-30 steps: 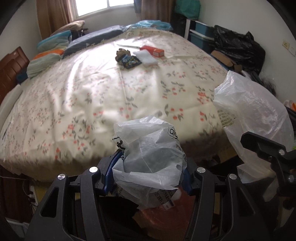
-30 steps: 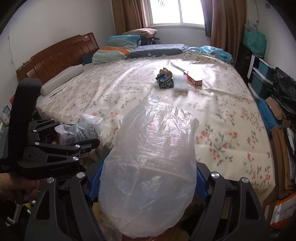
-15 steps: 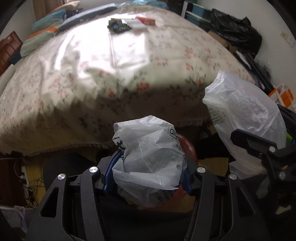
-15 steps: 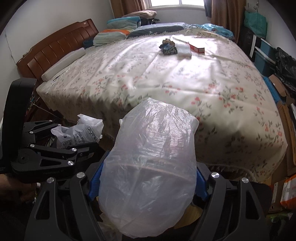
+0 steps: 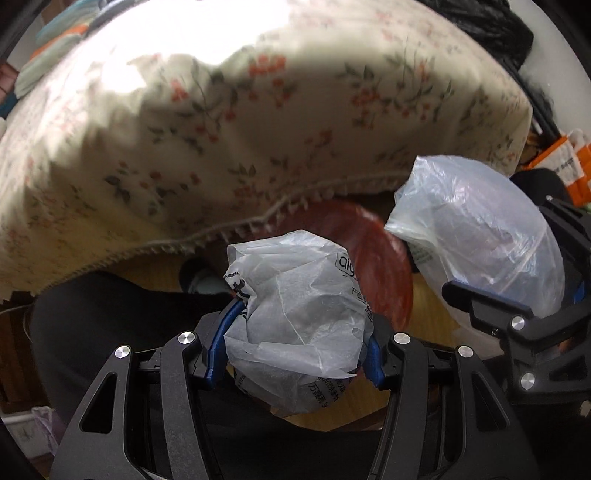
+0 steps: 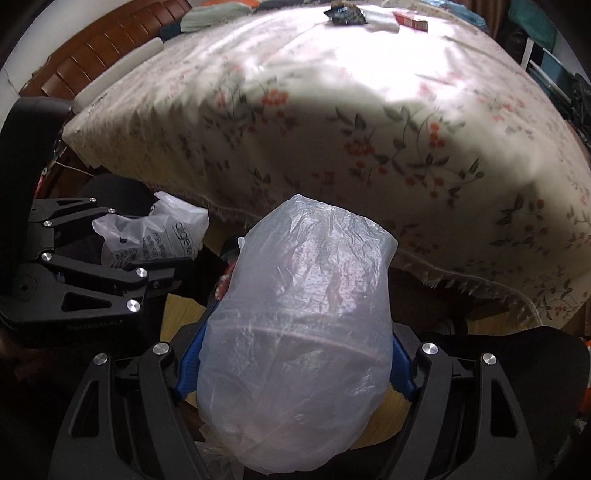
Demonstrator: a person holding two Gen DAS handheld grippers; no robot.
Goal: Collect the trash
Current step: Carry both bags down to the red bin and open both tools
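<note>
My left gripper (image 5: pixel 295 332) is shut on a crumpled white printed plastic bag (image 5: pixel 295 310), its blue pads (image 5: pixel 218 339) pressing both sides. My right gripper (image 6: pixel 295 365) is shut on a larger translucent plastic bag (image 6: pixel 303 332) that bulges out over its fingers. Each one shows in the other's view: the right gripper (image 5: pixel 517 317) with its translucent bag (image 5: pixel 476 229), the left gripper (image 6: pixel 110 273) with its white bag (image 6: pixel 159 236). Both point steeply down at the foot of the bed. A blurred red round thing (image 5: pixel 380 266) lies below, between the two bags. More trash (image 6: pixel 347 14) lies far up the bed.
The bed's floral sheet (image 5: pixel 258 129) with its fringed hem (image 6: pixel 480 284) hangs just ahead. Yellow wooden floor (image 5: pixel 155 269) shows beneath. Dark clothing (image 5: pixel 110 325) fills the lower left. A wooden headboard (image 6: pixel 103 48) and pillows sit at the back left. Boxes (image 5: pixel 561 158) stand at the right.
Both grippers sank and tipped down with their bags still held. The bed top slid up the frames, and the floor and red round thing came into view.
</note>
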